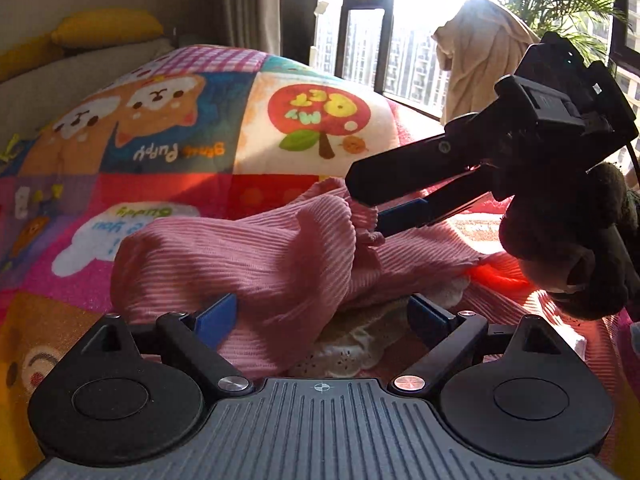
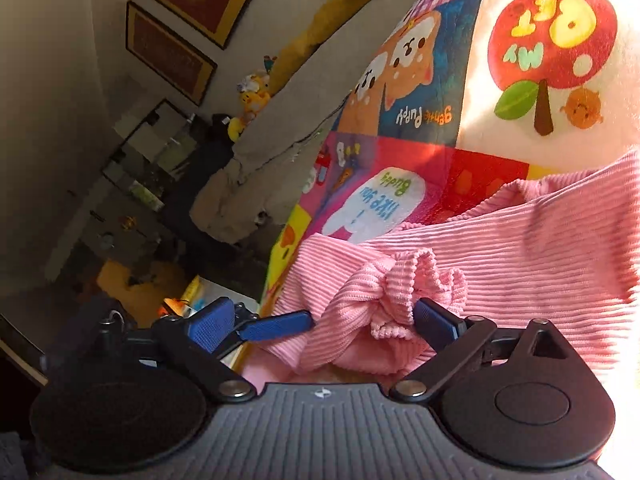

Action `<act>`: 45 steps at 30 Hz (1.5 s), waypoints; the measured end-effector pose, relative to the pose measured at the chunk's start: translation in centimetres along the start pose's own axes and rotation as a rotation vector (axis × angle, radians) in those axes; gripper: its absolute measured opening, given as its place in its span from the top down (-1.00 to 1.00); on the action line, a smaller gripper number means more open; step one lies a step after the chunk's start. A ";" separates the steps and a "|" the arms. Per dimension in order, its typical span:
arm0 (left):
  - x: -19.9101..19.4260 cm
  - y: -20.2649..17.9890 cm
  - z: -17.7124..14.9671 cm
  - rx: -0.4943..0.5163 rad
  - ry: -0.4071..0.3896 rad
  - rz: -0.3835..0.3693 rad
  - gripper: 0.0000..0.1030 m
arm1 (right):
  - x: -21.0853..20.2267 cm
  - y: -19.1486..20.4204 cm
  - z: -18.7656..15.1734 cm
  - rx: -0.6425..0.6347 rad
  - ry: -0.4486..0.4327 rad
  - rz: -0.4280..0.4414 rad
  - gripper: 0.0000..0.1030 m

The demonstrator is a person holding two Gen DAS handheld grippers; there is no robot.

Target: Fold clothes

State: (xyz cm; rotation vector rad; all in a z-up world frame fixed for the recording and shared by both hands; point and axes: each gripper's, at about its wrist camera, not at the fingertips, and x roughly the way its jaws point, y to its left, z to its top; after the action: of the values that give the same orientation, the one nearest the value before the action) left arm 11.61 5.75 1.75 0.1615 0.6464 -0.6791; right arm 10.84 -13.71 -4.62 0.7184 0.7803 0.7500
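A pink ribbed garment lies bunched on a colourful cartoon blanket. My left gripper is open, its blue pads wide apart over the garment's near edge. My right gripper comes in from the right with its jaws closed on a gathered fold of the pink cloth. In the right wrist view the garment fills the lower right and a bunched fold sits by the right pad; the right gripper has its jaws spread there. The left gripper's blue pad shows beside it.
A beige cloth hangs by the bright window at the back right. A yellow cushion lies at the back left. White lace fabric peeks from under the pink garment. Framed pictures and a cluttered floor lie left of the bed.
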 end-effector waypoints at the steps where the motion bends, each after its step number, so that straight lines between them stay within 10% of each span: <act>1: 0.3 -0.2 0.2 0.007 0.000 -0.006 -0.85 | -0.1 -0.5 0.3 0.044 -0.004 0.039 -0.88; 8: 1.7 -2.6 2.6 0.053 -0.041 -0.096 -0.85 | -3.5 -0.1 1.5 0.164 -0.086 0.264 -0.89; 15: 4.6 -5.4 2.8 0.122 -0.005 -0.012 -0.82 | -8.1 2.8 2.3 -0.028 -0.213 0.011 -0.92; 19: 4.4 -4.0 2.8 0.126 0.022 0.116 -0.47 | -9.9 2.8 1.3 -0.096 -0.229 -0.125 -0.94; 22: 4.3 -2.6 3.1 0.109 0.032 0.158 0.62 | -10.3 1.9 0.6 -0.077 -0.230 -0.147 -0.94; 26: 1.5 -1.0 5.8 -0.065 -0.138 0.093 0.67 | -10.7 0.5 0.2 -0.050 -0.244 -0.178 -0.95; 28: 1.0 -1.4 6.7 -0.116 -0.209 0.037 0.59 | -10.9 0.3 0.2 -0.054 -0.263 -0.195 -0.95; 31: 2.2 -3.1 6.6 -0.085 -0.191 -0.077 -0.72 | -11.2 0.5 0.5 -0.081 -0.294 -0.235 -0.95; 32: 2.7 -3.8 5.9 -0.046 -0.160 -0.107 -0.82 | -11.2 0.9 0.4 -0.112 -0.299 -0.272 -0.95; 39: -0.4 -5.2 3.6 0.070 -0.111 -0.122 -0.88 | -8.5 4.7 -1.4 -0.471 -0.259 -0.623 -0.96; 45: -0.6 -2.7 2.9 0.074 -0.007 0.212 -0.91 | -3.5 5.8 -1.6 -0.611 -0.212 -0.727 -0.96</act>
State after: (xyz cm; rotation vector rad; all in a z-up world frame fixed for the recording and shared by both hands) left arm 10.99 3.01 4.64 0.2919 0.5883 -0.4986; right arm 5.97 -12.95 0.35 -0.0601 0.5153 0.2092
